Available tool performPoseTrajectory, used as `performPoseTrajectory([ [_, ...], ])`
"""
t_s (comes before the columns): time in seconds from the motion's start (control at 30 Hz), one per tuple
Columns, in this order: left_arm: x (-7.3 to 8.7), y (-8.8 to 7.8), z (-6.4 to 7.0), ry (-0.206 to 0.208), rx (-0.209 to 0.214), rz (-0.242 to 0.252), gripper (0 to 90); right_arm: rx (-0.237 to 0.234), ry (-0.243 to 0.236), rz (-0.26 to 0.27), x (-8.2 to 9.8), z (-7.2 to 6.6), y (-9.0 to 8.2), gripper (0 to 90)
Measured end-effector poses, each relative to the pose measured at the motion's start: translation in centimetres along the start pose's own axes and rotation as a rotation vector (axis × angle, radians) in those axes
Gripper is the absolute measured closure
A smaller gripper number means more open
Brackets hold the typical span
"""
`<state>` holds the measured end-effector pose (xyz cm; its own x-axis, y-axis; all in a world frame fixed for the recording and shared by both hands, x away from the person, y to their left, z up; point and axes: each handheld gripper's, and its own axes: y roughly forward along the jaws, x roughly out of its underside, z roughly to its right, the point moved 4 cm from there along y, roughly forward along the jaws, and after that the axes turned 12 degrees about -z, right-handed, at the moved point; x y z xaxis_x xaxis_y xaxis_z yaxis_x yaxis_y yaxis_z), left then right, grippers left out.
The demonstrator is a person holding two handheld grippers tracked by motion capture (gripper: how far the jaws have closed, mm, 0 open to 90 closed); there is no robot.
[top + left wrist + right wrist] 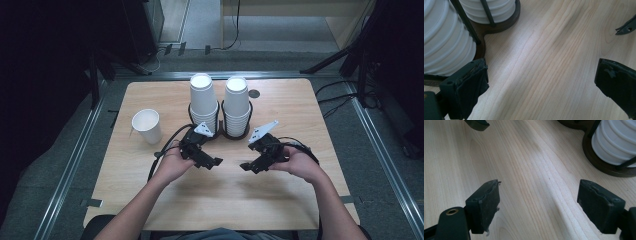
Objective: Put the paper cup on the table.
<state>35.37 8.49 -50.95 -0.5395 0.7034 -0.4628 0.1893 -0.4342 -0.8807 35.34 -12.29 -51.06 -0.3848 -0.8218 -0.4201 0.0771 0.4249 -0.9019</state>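
While both grippers are held low over the table (150,200), two cup stacks (204,102) are seen racked in a holder (235,134) beyond them, with a single cup (147,126) off left. Left gripper (541,75): jaws spread wide, nothing gripped, stacks close by. Right gripper (537,200): wide too, bare wood between.

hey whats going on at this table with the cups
A person sits at a wooden table with a hand-held gripper in each hand. The left hand-held gripper and the right hand-held gripper are both open, holding nothing, tips facing each other near the table's middle. Behind them two cup stacks stand in a dark holder. A single cup stands apart at the left.
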Motion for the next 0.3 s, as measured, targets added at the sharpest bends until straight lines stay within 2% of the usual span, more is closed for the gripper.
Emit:
performPoseTrajectory([
  [0.3, 0.20, -0.13, -0.21, 0.006, -0.001, -0.002, 0.0, 0.005, -0.001, 0.005, 0.04, 0.11, -0.05, 18.2],
])
